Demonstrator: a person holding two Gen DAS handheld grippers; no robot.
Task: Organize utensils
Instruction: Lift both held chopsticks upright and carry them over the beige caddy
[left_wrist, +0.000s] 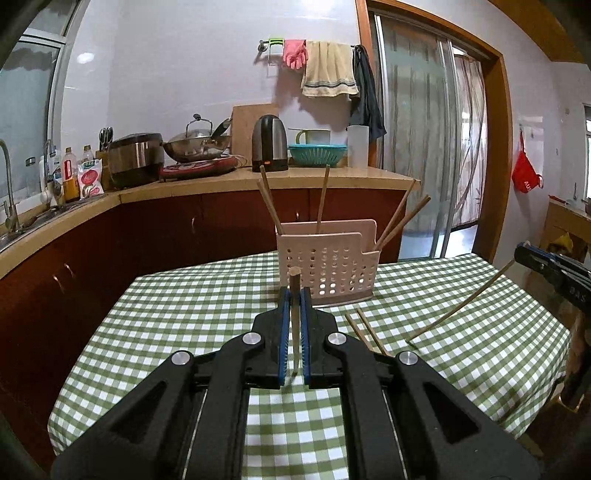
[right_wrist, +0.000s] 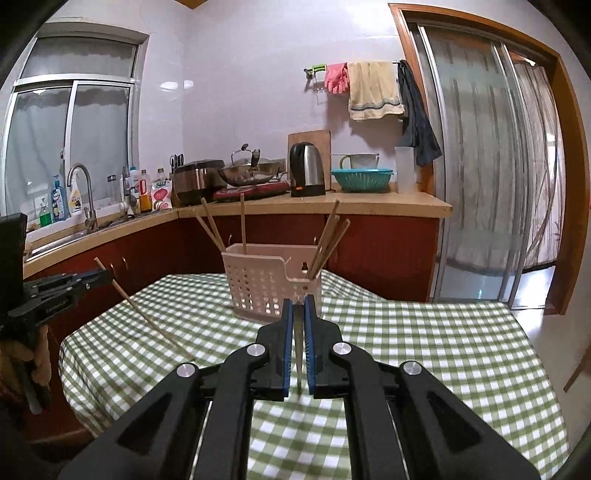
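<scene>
A pale perforated utensil holder (left_wrist: 328, 264) stands on the green checked table (left_wrist: 184, 321) with several wooden chopsticks upright in it; it also shows in the right wrist view (right_wrist: 267, 286). My left gripper (left_wrist: 294, 295) is shut on one wooden chopstick (left_wrist: 294, 325), held just in front of the holder. My right gripper (right_wrist: 300, 306) is shut on another chopstick (right_wrist: 298, 350), also just short of the holder. From the left view the right gripper (left_wrist: 517, 254) holds its chopstick (left_wrist: 461, 306) slanting down to the cloth. Two loose chopsticks (left_wrist: 364, 330) lie on the table.
A kitchen counter (left_wrist: 258, 177) runs behind with a kettle (left_wrist: 269, 144), wok, rice cooker, bottles and a teal colander (left_wrist: 317, 153). A sink and tap (right_wrist: 83, 195) are at the left. A sliding glass door (right_wrist: 480, 166) is at the right.
</scene>
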